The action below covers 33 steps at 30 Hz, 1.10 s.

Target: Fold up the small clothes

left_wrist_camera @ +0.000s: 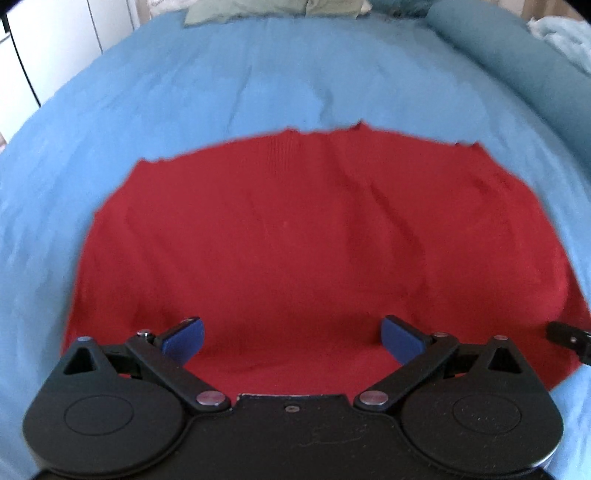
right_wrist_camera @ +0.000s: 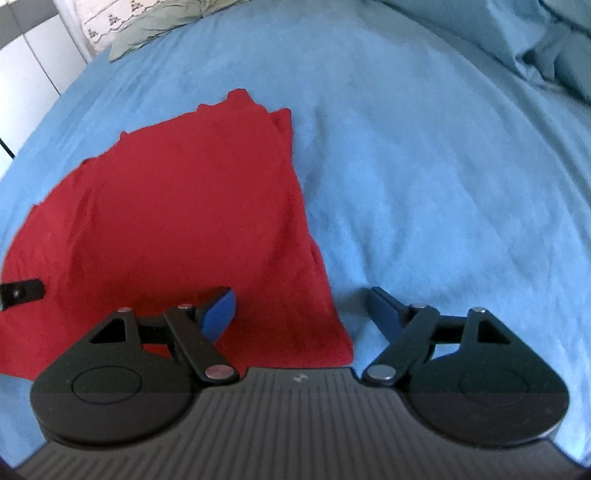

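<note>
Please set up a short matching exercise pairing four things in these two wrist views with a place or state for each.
Things:
1. red knit garment
2. light blue bedsheet
3. left gripper
4. pale green cloth

Places or states:
A. bunched at the far edge of the bed
B. fingers wide open over red fabric, holding nothing
C. spread flat on the bed
D. covers the bed beneath the garment

Pairs: 1-C, 2-D, 3-B, 4-A
</note>
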Tool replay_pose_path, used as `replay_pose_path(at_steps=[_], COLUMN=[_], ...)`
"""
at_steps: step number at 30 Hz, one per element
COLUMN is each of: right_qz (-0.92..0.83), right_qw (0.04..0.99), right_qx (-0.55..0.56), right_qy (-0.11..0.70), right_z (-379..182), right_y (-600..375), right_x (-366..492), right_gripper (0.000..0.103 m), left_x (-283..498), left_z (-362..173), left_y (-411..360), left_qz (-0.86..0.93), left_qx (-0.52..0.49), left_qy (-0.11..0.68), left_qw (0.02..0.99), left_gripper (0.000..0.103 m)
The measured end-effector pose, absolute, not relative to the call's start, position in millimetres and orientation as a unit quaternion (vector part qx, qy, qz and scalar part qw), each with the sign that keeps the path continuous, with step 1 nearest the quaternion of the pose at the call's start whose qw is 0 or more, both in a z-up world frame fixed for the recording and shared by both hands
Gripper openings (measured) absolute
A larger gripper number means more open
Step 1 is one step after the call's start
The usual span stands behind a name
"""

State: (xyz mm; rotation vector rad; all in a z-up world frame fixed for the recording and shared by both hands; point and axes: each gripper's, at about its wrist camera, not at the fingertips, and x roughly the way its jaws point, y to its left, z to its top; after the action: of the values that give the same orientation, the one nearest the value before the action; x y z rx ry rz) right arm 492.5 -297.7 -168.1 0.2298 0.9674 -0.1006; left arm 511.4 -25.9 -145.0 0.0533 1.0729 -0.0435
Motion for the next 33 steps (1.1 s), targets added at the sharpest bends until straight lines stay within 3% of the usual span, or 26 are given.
replay_pose_path(at_steps=[2,4,8,10,12,20,26,29,33], right_qz=[-0.042,-0.032,-0.023,-0.027,-0.03,0.022,0.172,0.276,0.36], right_qw=[0.882,0.883,0.878,0.876,0.871,0.868,0.893,0.869,0.811], right_qx=[0.097,0.1,0.109,0.125,0.156,0.271,0.19,0.161,0.117], right_qy=[0.459,0.458,0.465,0.465,0.465,0.415,0.369,0.378,0.447], right_z=[-168,-166,-164,-162,-159,-92,-24,-28,-80], right_y=[-292,-289,-289,-293,-301,-305,-199,-121,-25], right_x=[490,489,492,493,493,499,530,544,552], right_gripper=[0.082,0.065,0.05,0.032,0.026,0.022,0.022,0.022,0.022], left_x=[511,513,520,522,526,533,494,461,417], left_z=[-151,-156,-163,-164,-166,-156,-124,-121,-134], left_y=[-27,-27,-24,-22,-21,-15,31,72,118], left_qz=[-0.015,-0.013,-0.013,-0.014,-0.014,-0.014,-0.003,0.02,0.038], left_qx=[0.025,0.025,0.016,0.012,0.012,-0.003,-0.008,0.005,0.006], left_qy=[0.521,0.524,0.535,0.54,0.546,0.57,0.541,0.535,0.541], left_qw=[0.853,0.851,0.844,0.841,0.838,0.822,0.841,0.845,0.84], left_gripper=[0.103,0.103,0.103,0.103,0.103,0.103,0.099,0.099,0.099])
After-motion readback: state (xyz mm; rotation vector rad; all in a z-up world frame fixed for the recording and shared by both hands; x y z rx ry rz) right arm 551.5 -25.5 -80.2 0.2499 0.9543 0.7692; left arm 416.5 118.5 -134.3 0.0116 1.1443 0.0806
